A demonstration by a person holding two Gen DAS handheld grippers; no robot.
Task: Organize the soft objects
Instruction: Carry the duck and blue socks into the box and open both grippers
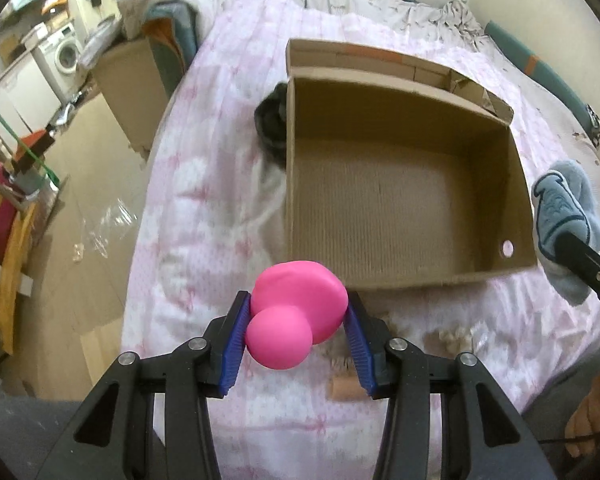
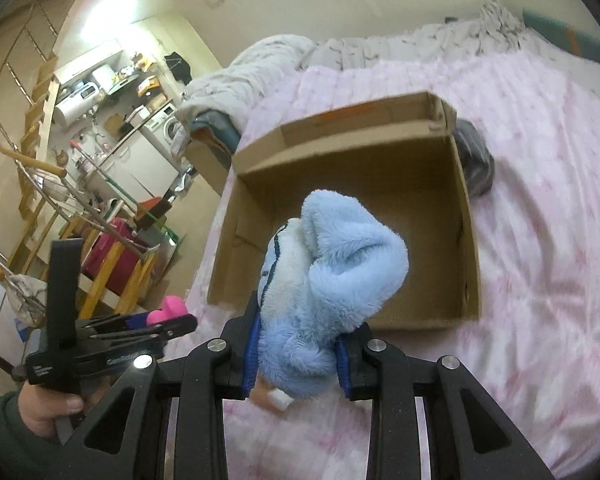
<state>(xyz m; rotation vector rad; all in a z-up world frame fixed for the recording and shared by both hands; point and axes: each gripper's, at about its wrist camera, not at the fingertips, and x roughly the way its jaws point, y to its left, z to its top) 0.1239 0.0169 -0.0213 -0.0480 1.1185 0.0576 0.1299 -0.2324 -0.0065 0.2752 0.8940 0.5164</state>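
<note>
The left hand-held gripper [image 1: 298, 334] pinches a smooth pink rubbery toy made of two rounded lobes [image 1: 296, 316] between its blue pads, just short of the near wall of the open brown cardboard box [image 1: 404, 272]. The right hand-held gripper [image 2: 296, 354] is clamped on a fluffy light-blue plush toy with dark-blue stitching [image 2: 332, 264], held above the box's near edge. The box holds nothing; its corrugated floor is bare, and one flap stands folded inward at the far side. A dark grey soft object [image 1: 270, 120] lies against the box's outer wall, mostly hidden by it, too blurred to identify. Small pale bits near the box on the bed are also unclear. The box sits on a bed with a pink-and-white patterned quilt [image 1: 204, 168] and a rumpled grey-white blanket [image 2: 260, 64] at the far end. Beyond are a wooden floor [image 1: 88, 184] and a washing machine [image 1: 66, 50].
</note>
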